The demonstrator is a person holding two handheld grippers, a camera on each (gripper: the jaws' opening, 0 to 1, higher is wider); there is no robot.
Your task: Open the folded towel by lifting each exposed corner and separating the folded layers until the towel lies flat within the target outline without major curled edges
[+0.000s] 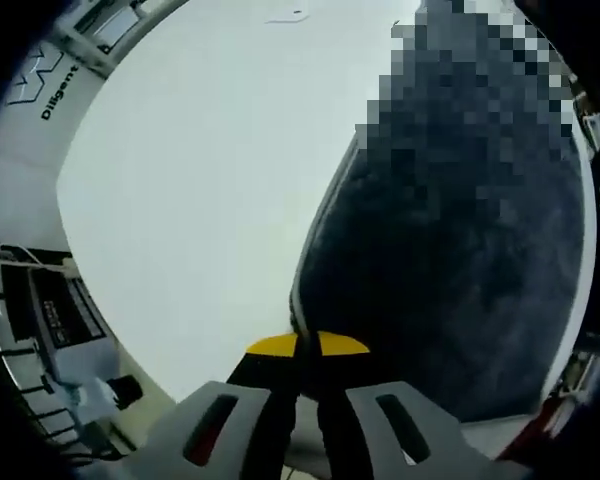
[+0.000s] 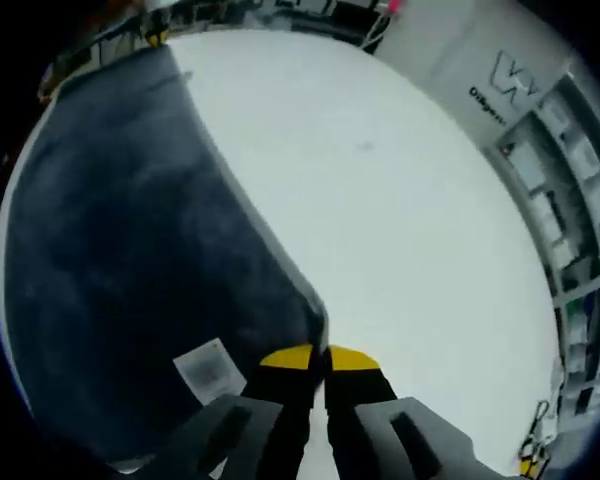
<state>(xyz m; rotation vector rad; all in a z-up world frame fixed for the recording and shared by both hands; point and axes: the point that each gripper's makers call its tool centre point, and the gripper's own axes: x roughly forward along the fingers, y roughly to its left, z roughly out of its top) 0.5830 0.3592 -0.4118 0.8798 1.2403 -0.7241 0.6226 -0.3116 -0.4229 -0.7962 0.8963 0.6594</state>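
Your left tongs (image 1: 308, 345) have their yellow tips pinched together on the near edge of the towel (image 1: 450, 270), right where its pale hem runs down to a corner, and your right tongs (image 2: 317, 357) are likewise closed on a towel corner, the cloth's edge caught between the two yellow tips. Seen from the left gripper, the towel sits to the right of the tips, its long edge climbing away from them; to the left of that edge you have a broad stretch of bare white tabletop (image 1: 200, 200), running out to a curved rim with a white lettered panel (image 1: 50, 90) and racks of equipment beyond it. From the right gripper, the towel (image 2: 130, 260) lies to the left of the tips with its straight hemmed edge running up and away, and the bare tabletop (image 2: 410, 230) opens wide to the right as far as shelving (image 2: 570, 250) at the rim. The towel is dark navy, with a soft, slightly mottled nap and a thin pale border along its edges. It looks smooth where you can see it, and a small grey-white label (image 2: 210, 368) lies on it just left of your right tips.
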